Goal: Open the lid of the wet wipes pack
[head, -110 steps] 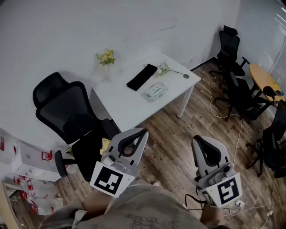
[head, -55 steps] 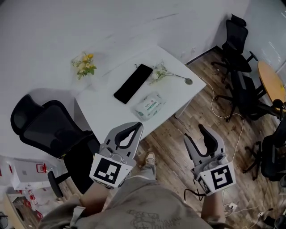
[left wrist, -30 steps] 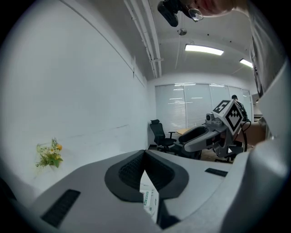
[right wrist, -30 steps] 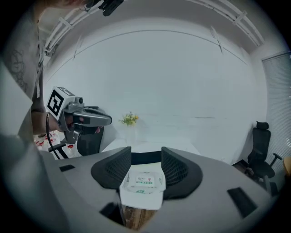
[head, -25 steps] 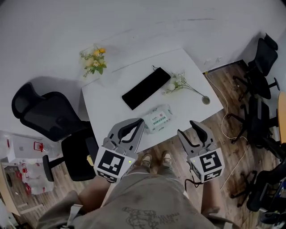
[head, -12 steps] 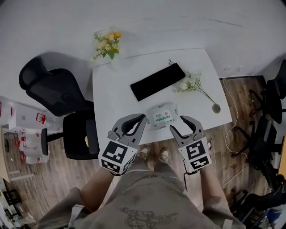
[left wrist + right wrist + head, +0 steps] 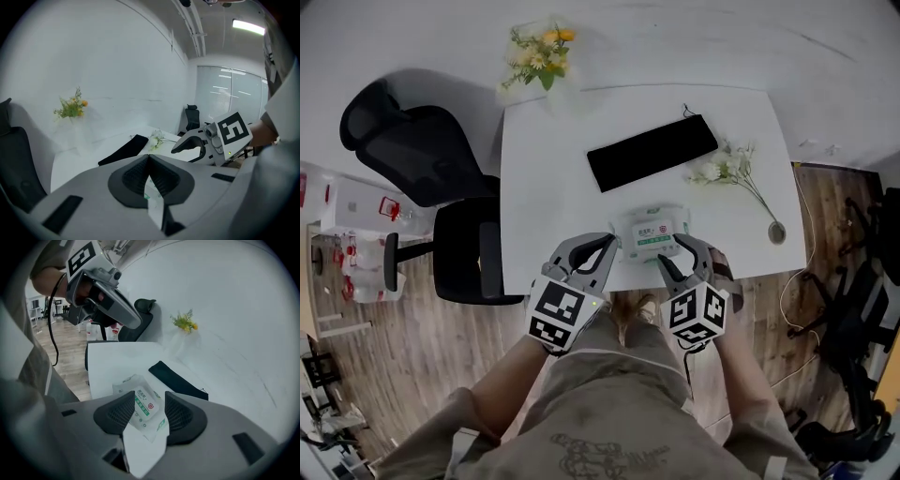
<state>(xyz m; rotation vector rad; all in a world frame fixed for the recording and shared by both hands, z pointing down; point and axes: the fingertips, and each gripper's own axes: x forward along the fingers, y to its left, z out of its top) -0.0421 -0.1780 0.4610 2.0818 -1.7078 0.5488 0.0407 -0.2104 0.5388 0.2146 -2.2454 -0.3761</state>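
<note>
The wet wipes pack (image 7: 649,232) is white with a green label and lies flat near the front edge of the white table (image 7: 544,187). Its lid looks flat and closed. My left gripper (image 7: 607,246) hovers just left of the pack, shut, with nothing between its fingers. My right gripper (image 7: 675,253) stands open at the pack's right front corner. In the right gripper view the pack (image 7: 137,389) lies just beyond the open right gripper (image 7: 149,401). In the left gripper view the fingertips of the left gripper (image 7: 149,157) meet, and a sliver of the pack (image 7: 151,193) shows below them.
A long black pouch (image 7: 652,152) lies behind the pack. A white flower sprig (image 7: 733,171) rests at the right, and a vase of yellow flowers (image 7: 539,49) stands at the back left corner. A black office chair (image 7: 431,187) stands left of the table, on wooden floor.
The person has walked up to the table. Both grippers have come from over the floor to the table's front edge, one on each side of the pack.
</note>
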